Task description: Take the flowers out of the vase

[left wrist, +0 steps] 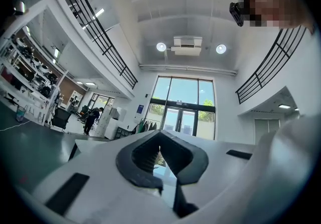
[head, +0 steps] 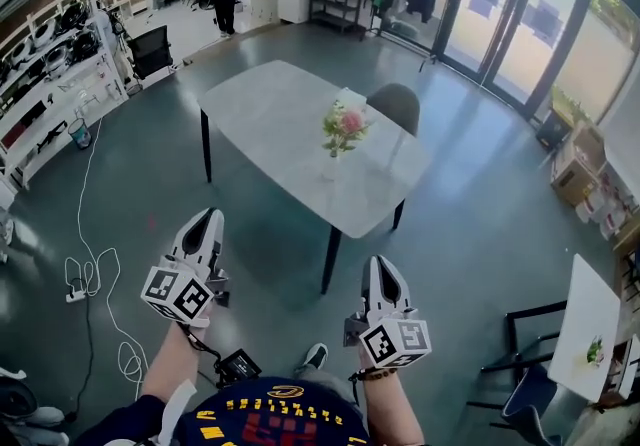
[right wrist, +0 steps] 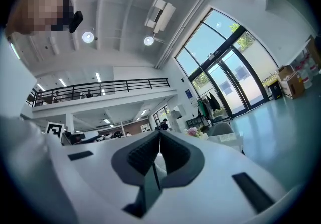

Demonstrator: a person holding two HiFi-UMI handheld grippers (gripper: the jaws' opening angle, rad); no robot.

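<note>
Low in the head view, both forearms reach forward from the body. The white left tongs (head: 203, 219) and the white right tongs (head: 381, 264) are held roughly level and point toward the pale grey stone-topped desk (head: 262, 104), well short of it. Each gripper view shows its dark pads pressed together with nothing between them.

The pink and white flowers with green leaves (head: 343, 126) stand upright in a clear glass vase (head: 331, 170) on the desk, well apart from both tongs. The vase's outline is hard to make out. A grey rounded chair (head: 395, 104) behind the desk is partly hidden by it.

The right gripper view catches the flowers, small, beyond its jaws. In the left gripper view they are barely discernible.
</note>
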